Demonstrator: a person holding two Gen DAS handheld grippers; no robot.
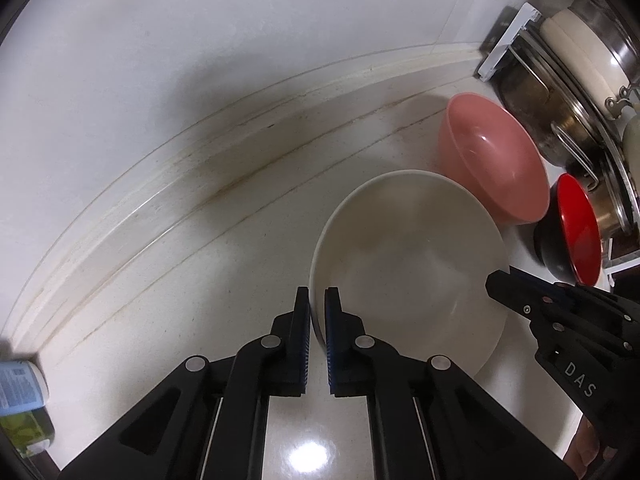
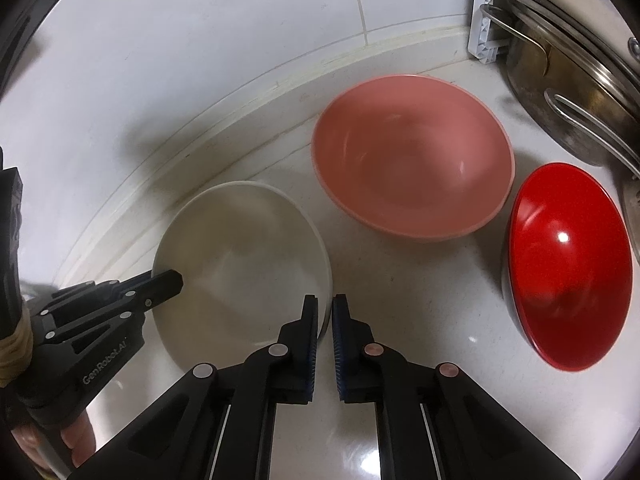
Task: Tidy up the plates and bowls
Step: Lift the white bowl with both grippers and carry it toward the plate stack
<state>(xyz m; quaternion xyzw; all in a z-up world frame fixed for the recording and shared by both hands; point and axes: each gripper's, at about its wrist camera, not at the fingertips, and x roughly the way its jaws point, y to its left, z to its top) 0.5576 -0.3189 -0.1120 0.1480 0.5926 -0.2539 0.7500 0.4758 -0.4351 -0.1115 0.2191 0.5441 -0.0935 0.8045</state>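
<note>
Both my hand-held grippers pinch white bowl (image 1: 408, 264) rim: left hand-held gripper (image 1: 317, 312) on near-left edge, right hand-held gripper (image 2: 325, 320) opposite. Pink bowl (image 2: 412, 156) beyond, to right.

Black left gripper (image 1: 317, 300), right gripper (image 2: 325, 306): blue-padded fingers (image 1: 330, 320), silver pivot screws.

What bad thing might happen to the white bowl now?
Both grippers, left and right, pinch opposite rims of the white bowl. If they lift unevenly, it may tilt and slip out. The pink bowl sits close behind, so a swing could knock it toward the red bowl.
</note>
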